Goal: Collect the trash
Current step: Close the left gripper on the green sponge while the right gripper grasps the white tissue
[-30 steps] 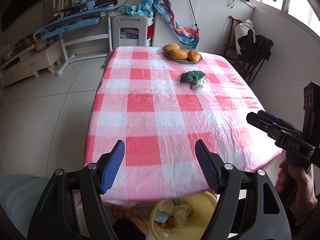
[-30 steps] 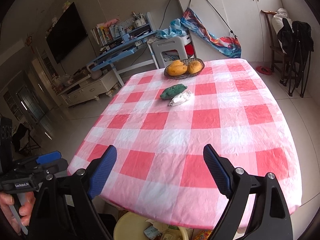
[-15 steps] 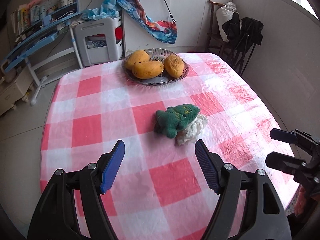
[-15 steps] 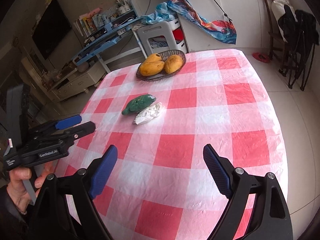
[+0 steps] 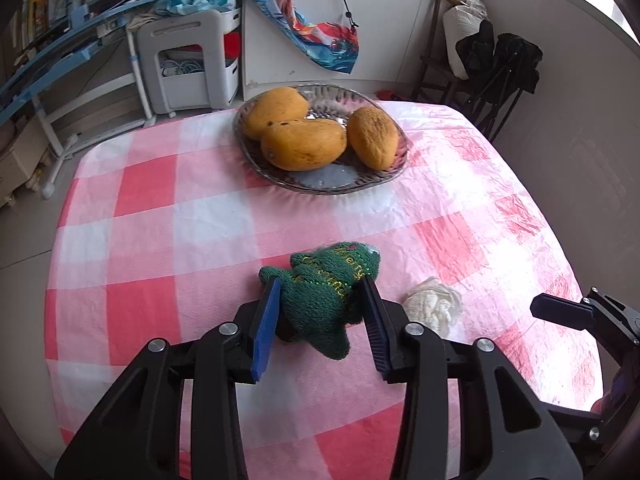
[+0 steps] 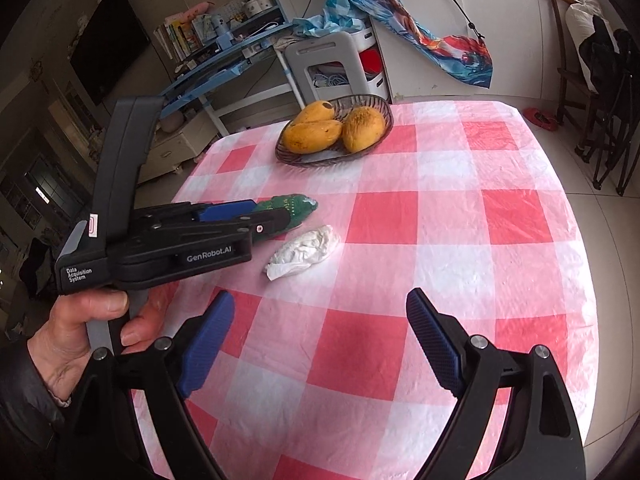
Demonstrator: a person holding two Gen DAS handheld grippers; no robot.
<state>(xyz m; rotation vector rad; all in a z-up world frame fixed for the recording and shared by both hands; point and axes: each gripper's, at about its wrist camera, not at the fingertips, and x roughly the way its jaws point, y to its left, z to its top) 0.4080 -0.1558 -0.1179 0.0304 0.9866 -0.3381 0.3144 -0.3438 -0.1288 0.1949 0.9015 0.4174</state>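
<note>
Knitted green wool is filling the gap between my left gripper (image 5: 322, 300) jaws: a soft, lumpy green plush toy (image 5: 326, 294) with yellow stitched lettering, lying on the table (image 5: 168, 224). Those jaws have just been closing, and both ribbed blue pads are pressing into its sides, so I am reading that as a grasp on the toy. At 3 o'clock from it, just beside, a crumpled white tissue (image 5: 434, 306) is resting on the cloth, wrinkled and puffy, untouched.

Covering the table is a glossy, crinkled plastic sheet in red and white checks. Toward 12 o'clock a shallow oval dish (image 5: 320, 182) of ribbed clear glass is holding three mangoes (image 5: 302, 144), orange-yellow with dark speckles, smooth and oblong, two touching and the third leaning at the right side.

My right gripper (image 6: 320, 344) is hanging released, jaws spread wide over a red square, with nothing between them. From its camera the tissue (image 6: 304, 252) is sitting at 11 o'clock, and a hand (image 6: 86, 332) is wrapping the left tool's grey handle at 9 o'clock.
</note>
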